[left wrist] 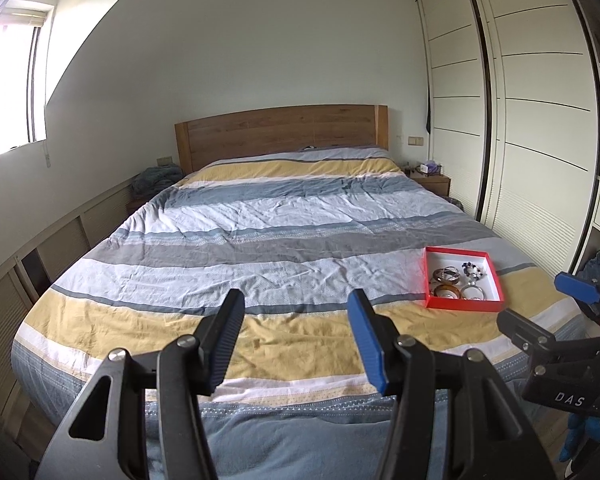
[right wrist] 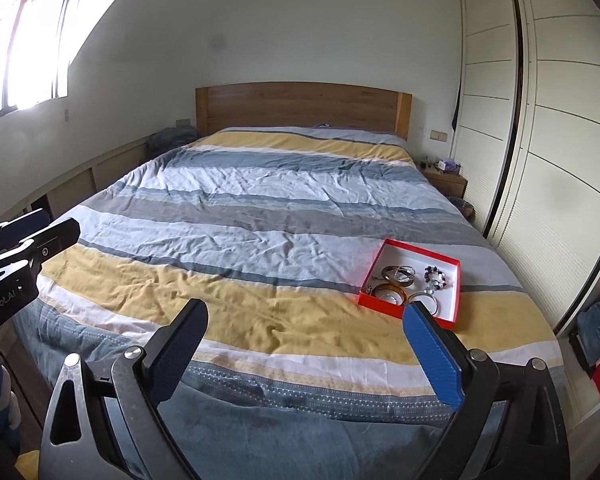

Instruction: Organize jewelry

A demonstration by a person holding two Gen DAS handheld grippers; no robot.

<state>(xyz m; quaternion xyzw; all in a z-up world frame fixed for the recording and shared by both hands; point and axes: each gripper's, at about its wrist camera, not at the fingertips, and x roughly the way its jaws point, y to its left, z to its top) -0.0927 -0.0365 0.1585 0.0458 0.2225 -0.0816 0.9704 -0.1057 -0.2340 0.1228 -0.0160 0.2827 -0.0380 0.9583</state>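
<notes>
A shallow red cardboard tray (right wrist: 452,292) holding round bangles (right wrist: 388,291) and a beaded bracelet (right wrist: 436,277) lies flat on a rumpled striped duvet (right wrist: 260,208) — its long side running toward the wooden headboard (right wrist: 300,106). Both grippers — left (left wrist: 296,316), right (right wrist: 306,334) — hang released, grasping nothing.

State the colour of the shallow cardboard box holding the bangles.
Red rim, white inside: the shallow cardboard box, clearest in the right wrist view.
</notes>
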